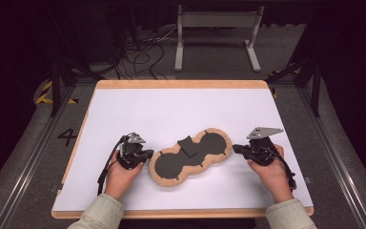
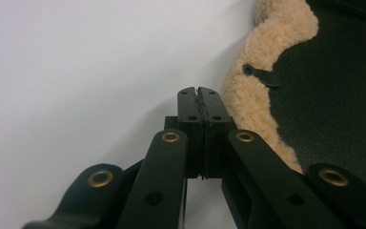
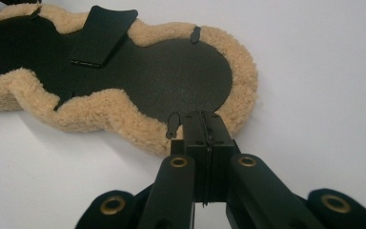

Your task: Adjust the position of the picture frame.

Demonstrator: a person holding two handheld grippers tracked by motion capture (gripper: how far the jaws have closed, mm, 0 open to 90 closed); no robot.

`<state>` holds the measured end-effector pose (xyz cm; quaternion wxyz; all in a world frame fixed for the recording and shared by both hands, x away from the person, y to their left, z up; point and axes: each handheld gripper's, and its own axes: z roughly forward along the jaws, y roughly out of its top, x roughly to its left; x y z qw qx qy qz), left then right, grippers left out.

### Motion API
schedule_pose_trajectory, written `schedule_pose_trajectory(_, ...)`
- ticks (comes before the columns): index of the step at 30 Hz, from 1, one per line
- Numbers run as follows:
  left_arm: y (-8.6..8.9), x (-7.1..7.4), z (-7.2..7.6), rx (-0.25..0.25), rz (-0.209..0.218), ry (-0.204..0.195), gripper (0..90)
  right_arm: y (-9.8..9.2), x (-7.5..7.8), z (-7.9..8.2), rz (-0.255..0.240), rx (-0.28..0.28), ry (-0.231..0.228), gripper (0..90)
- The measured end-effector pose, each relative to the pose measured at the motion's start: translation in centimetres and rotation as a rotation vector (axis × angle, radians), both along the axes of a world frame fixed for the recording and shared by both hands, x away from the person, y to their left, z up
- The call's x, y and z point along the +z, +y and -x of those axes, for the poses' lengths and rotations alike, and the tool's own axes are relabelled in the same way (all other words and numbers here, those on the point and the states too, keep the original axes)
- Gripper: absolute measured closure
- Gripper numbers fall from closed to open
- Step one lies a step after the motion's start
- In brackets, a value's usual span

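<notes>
We hold the left gripper (image 1: 145, 155) at the near-left end of the fleece-edged pad (image 1: 190, 155), its jaws pressed together with nothing between them. In the left gripper view the tips (image 2: 201, 102) sit just beside the pad's tan fleece border (image 2: 248, 95), to their right; whether they touch it we cannot tell. To the left of that gripper the white desk (image 1: 138, 109) lies bare out to its wooden edge.

Our right gripper (image 1: 237, 149) is at the far-right end of the pad, jaws likewise closed on themselves. In the right gripper view its tips (image 3: 202, 126) lie at the fleece rim, beside a small black tab (image 3: 173, 125) that sticks out of the border. To the right of this gripper the desk is open.

The pad lies flat between the two grippers, a long lobed shape with a dark inner face. Its long axis runs slantwise from the left gripper up toward the right one. A loose dark flap (image 1: 187, 144) rests on its narrow middle, overlapping the far border, well clear of both grippers. Beyond the desk's far edge stand a grey metal frame (image 1: 217, 36) and cables (image 1: 140, 57) on the floor.
</notes>
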<state>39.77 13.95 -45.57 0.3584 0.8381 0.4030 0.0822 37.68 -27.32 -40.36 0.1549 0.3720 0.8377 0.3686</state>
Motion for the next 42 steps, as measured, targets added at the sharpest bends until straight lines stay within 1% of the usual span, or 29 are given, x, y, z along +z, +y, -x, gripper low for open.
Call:
schedule_pose_trajectory(1, -0.1, 0.0, 0.0, -0.011, -0.002, -0.002, 89.6, -0.1, 0.0, 0.0, -0.005, -0.001, -0.001, 90.0)
schedule_pose_trajectory(2, -0.3, 0.0, 0.1, -0.021, -0.018, -0.002, 89.9, -0.1, 0.1, 0.0, -0.004, -0.001, -0.002, 90.0)
schedule_pose_trajectory(3, -0.4, 0.0, 0.2, -0.023, -0.027, -0.014, 90.0, -0.2, 0.1, 0.0, -0.004, -0.005, -0.004, 90.0)
schedule_pose_trajectory(5, -0.4, 0.1, 0.3, -0.033, -0.029, -0.003, 90.0, -0.2, 0.2, 0.1, -0.006, -0.007, -0.004, 90.0)
schedule_pose_trajectory(7, -0.3, 0.1, 0.3, -0.058, -0.011, 0.028, 90.0, -0.3, 0.2, 0.2, -0.003, -0.006, -0.008, 90.0)
schedule_pose_trajectory(8, -0.3, 0.0, 0.2, -0.078, -0.006, 0.047, 90.0, -0.3, 0.3, 0.2, -0.003, -0.009, -0.006, 90.0)
schedule_pose_trajectory(9, -0.2, 0.0, 0.3, -0.108, -0.002, 0.053, 90.0, -0.4, 0.3, 0.2, -0.007, -0.010, -0.007, 90.0)
schedule_pose_trajectory(11, -0.4, 0.1, 0.6, -0.154, -0.011, 0.051, 90.0, -0.4, 0.4, 0.3, -0.006, -0.014, -0.005, 90.0)
schedule_pose_trajectory(14, -0.8, 0.2, 1.0, -0.195, -0.028, 0.061, 90.0, -0.5, 0.4, 0.4, -0.008, -0.018, -0.003, 90.0)
schedule_pose_trajectory(16, -1.0, 0.2, 1.2, -0.228, -0.022, 0.077, 90.0, -0.6, 0.5, 0.4, -0.008, -0.017, -0.003, 90.0)
schedule_pose_trajectory(17, -1.0, 0.2, 1.2, -0.251, -0.022, 0.078, 90.0, -0.6, 0.5, 0.3, -0.008, -0.019, -0.001, 90.0)
schedule_pose_trajectory(18, -1.1, 0.2, 1.4, -0.263, -0.013, 0.086, 90.0, -0.6, 0.5, 0.3, -0.007, -0.018, 0.003, 90.0)
schedule_pose_trajectory(19, -1.3, 0.2, 1.6, -0.286, -0.014, 0.091, 90.0, -0.6, 0.5, 0.3, -0.006, -0.017, 0.008, 90.0)
schedule_pose_trajectory(21, -1.6, 0.2, 1.9, -0.320, -0.022, 0.081, 90.0, -0.5, 0.4, 0.2, -0.003, -0.015, 0.019, 90.0)
schedule_pose_trajectory(22, -1.8, 0.2, 2.0, -0.344, -0.021, 0.082, 90.0, -0.4, 0.3, 0.2, -0.001, -0.015, 0.032, 90.0)
schedule_pose_trajectory(24, -2.1, 0.2, 2.4, -0.376, -0.020, 0.089, 90.0, -0.3, 0.2, 0.1, 0.011, -0.007, 0.041, 90.0)
schedule_pose_trajectory(25, -2.2, 0.2, 2.5, -0.376, -0.025, 0.083, 90.0, -0.1, 0.1, 0.1, 0.024, -0.004, 0.052, 90.0)
schedule_pose_trajectory(27, -2.0, 0.2, 2.4, -0.371, -0.019, 0.092, 89.9, 0.1, -0.3, -0.1, 0.043, 0.002, 0.069, 90.0)
schedule_pose_trajectory(29, -1.9, 0.2, 2.3, -0.361, -0.011, 0.093, 86.8, 0.5, -0.7, -0.2, 0.065, 0.010, 0.089, 90.0)
schedule_pose_trajectory(30, -1.7, 0.2, 2.2, -0.335, -0.004, 0.097, 85.2, 0.7, -0.9, -0.2, 0.076, 0.020, 0.101, 90.0)
schedule_pose_trajectory(31, -1.6, 0.2, 2.2, -0.324, -0.009, 0.092, 84.3, 1.0, -1.1, -0.3, 0.087, 0.027, 0.111, 90.0)
schedule_pose_trajectory(34, -1.3, 0.3, 2.2, -0.323, -0.004, 0.092, 83.5, 1.9, -1.9, -0.4, 0.127, 0.044, 0.150, 90.0)
schedule_pose_trajectory(35, -1.2, 0.3, 2.2, -0.306, 0.000, 0.085, 83.3, 2.2, -2.2, -0.5, 0.139, 0.038, 0.162, 90.0)
schedule_pose_trajectory(36, -1.0, 0.4, 2.2, -0.301, 0.008, 0.085, 83.3, 2.4, -2.4, -0.6, 0.148, 0.041, 0.170, 90.0)
schedule_pose_trajectory(37, -1.0, 0.4, 2.2, -0.301, 0.008, 0.085, 83.2, 2.4, -2.4, -0.6, 0.148, 0.041, 0.170, 90.0)
schedule_pose_trajectory(38, -0.9, 0.5, 2.3, -0.293, 0.018, 0.083, 83.2, 2.6, -2.6, -0.7, 0.154, 0.042, 0.175, 90.0)
schedule_pose_trajectory(39, -0.7, 0.5, 2.2, -0.296, 0.016, 0.061, 83.0, 2.8, -2.8, -0.8, 0.163, 0.036, 0.176, 90.0)
schedule_pose_trajectory(41, -0.5, 0.6, 2.5, -0.284, 0.026, 0.081, 82.6, 3.0, -2.9, -1.0, 0.168, 0.031, 0.175, 90.0)
schedule_pose_trajectory(42, -0.3, 0.7, 2.5, -0.292, 0.026, 0.068, 82.5, 3.1, -2.9, -1.1, 0.167, 0.024, 0.173, 90.0)
